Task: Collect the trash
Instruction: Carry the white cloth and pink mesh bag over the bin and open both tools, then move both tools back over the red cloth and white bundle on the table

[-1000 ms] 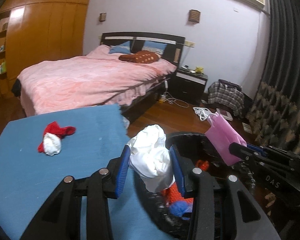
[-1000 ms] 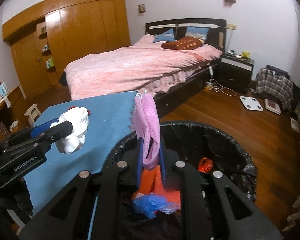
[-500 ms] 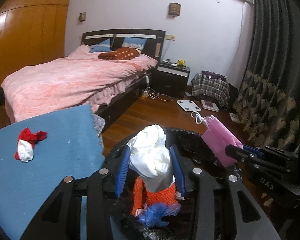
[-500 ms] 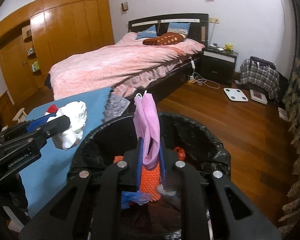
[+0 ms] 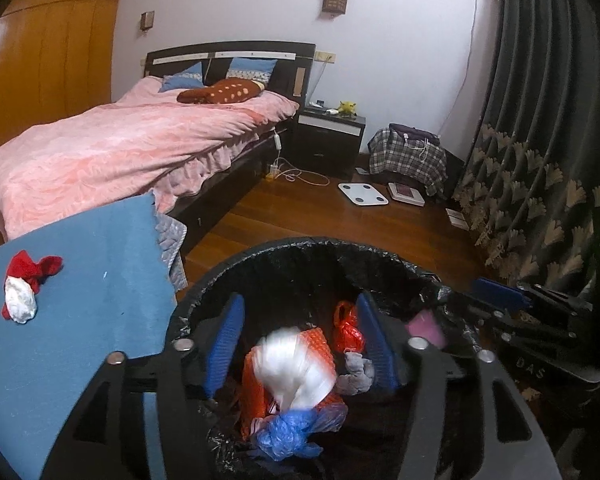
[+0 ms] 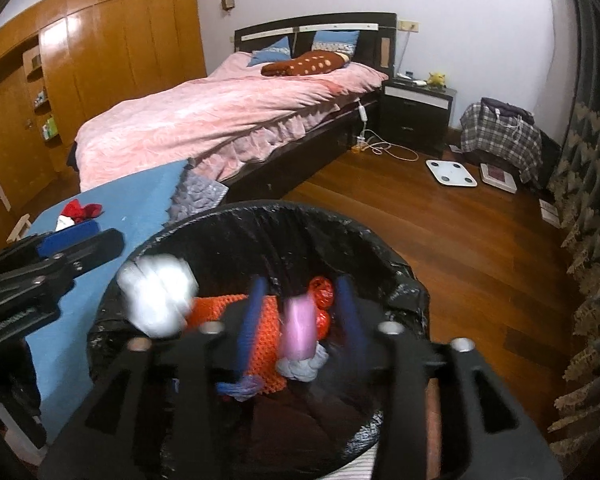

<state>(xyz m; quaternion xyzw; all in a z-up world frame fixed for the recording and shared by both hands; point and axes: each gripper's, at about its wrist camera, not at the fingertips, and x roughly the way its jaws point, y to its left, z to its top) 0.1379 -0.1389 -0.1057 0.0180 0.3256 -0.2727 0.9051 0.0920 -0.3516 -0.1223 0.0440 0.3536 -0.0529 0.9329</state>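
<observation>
Two grippers, left gripper [image 5: 300, 344] and right gripper [image 6: 300, 320], jaws just spread, drop a white wad [image 5: 296, 364] and pink bag [image 6: 298, 330] between them; either could catch the bin [image 5: 260, 252] rim.

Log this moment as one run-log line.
left hand-held gripper: just opened, white wad dropping | right hand-held gripper: just opened, pink bag dropping | bin: below both | blue table: red-white wad left

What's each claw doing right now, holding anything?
Left claw: open, jaws just opened; white bag dropping into the bin.
Right claw: open, jaws just opened; pink bag released.
</observation>
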